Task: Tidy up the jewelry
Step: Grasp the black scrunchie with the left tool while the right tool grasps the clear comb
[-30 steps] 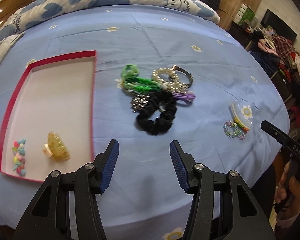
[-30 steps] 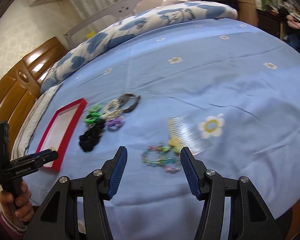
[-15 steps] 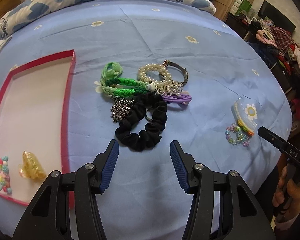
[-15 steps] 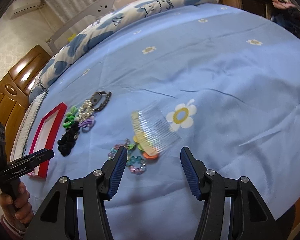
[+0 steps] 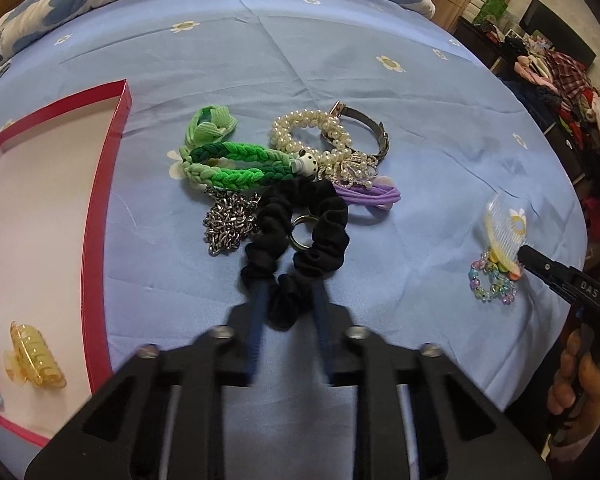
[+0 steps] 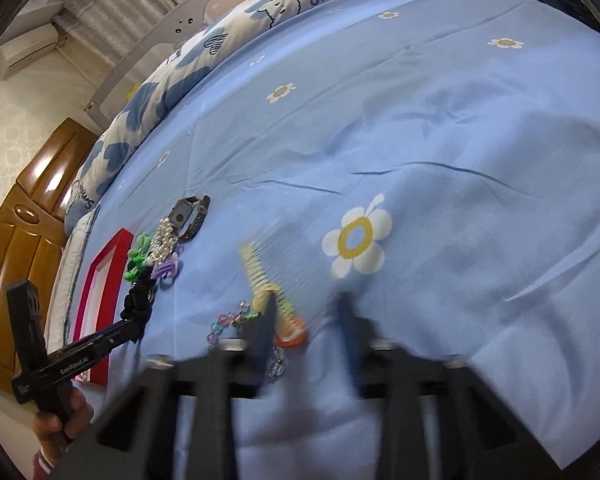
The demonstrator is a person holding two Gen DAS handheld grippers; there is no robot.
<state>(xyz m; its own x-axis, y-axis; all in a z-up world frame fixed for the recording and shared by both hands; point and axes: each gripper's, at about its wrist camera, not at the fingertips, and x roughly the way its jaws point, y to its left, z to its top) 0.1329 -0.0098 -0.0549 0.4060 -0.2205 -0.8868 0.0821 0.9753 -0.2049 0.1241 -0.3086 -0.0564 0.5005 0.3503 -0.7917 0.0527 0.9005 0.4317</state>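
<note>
I am working over the blue bedsheet point(image 5: 340, 80), where the red-rimmed tray point(image 5: 100, 184) is lying at my left. My left tongs point(image 5: 290, 300) are pinching the near loop of the black scrunchie point(image 5: 300, 236). My right tongs point(image 6: 310, 312) are blurring, fingers parted astride the clear comb point(image 6: 276, 268) beside the bead bracelet point(image 6: 228, 320).
</note>
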